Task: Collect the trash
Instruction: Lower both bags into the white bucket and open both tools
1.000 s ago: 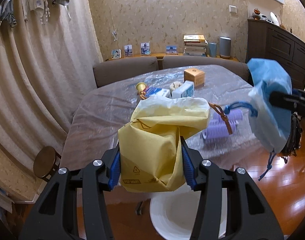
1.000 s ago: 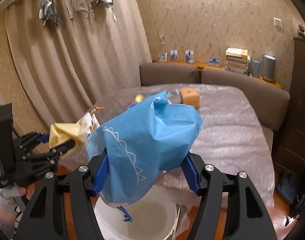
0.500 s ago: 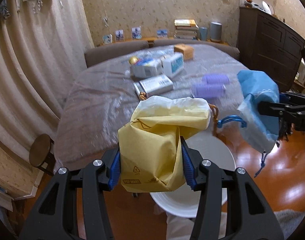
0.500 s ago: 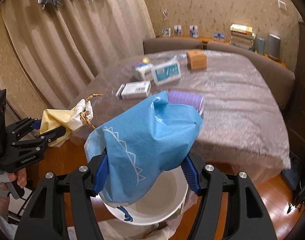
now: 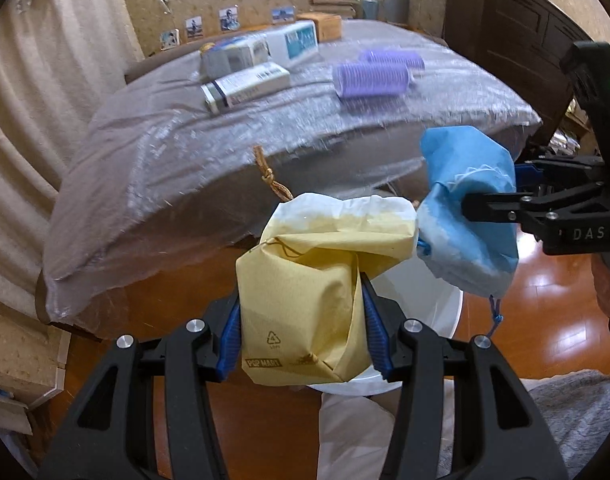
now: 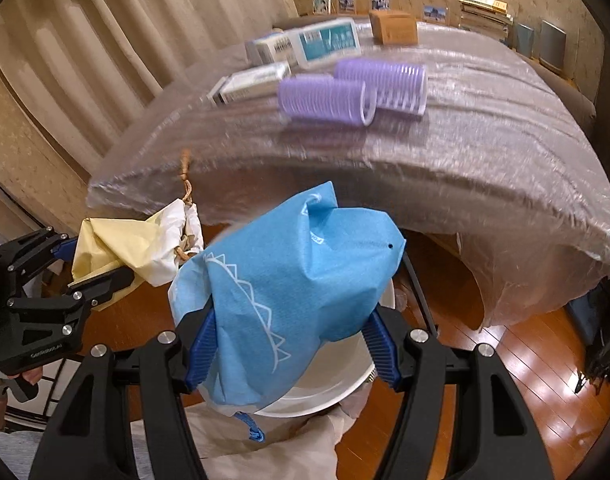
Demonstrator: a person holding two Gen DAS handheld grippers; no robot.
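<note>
My left gripper (image 5: 303, 332) is shut on a crumpled yellow paper bag (image 5: 305, 312) with a brown cord handle. A blue drawstring bag (image 6: 289, 296) is clamped in my right gripper (image 6: 291, 354), which is shut on it. Both bags hang above a white bin (image 6: 325, 388) lined with a pale plastic sack, just in front of the table edge. From the left wrist the blue bag (image 5: 469, 216) and the right gripper (image 5: 493, 204) show at the right, almost touching the yellow bag. From the right wrist the yellow bag (image 6: 125, 248) and the left gripper (image 6: 85, 272) show at the left.
A table (image 5: 153, 148) under a clear plastic sheet holds two purple hair rollers (image 6: 325, 98), several small boxes (image 5: 249, 84) and a wooden box (image 6: 393, 26). The floor is wooden (image 6: 525, 364), a curtain (image 6: 85, 52) hangs left, a dark cabinet (image 5: 505, 28) stands right, and a person's hand (image 6: 9, 380) grips the left handle.
Both grippers have dropped and tipped downward with their bags, from table height to just over the white bin. The two bags have drawn close together.
</note>
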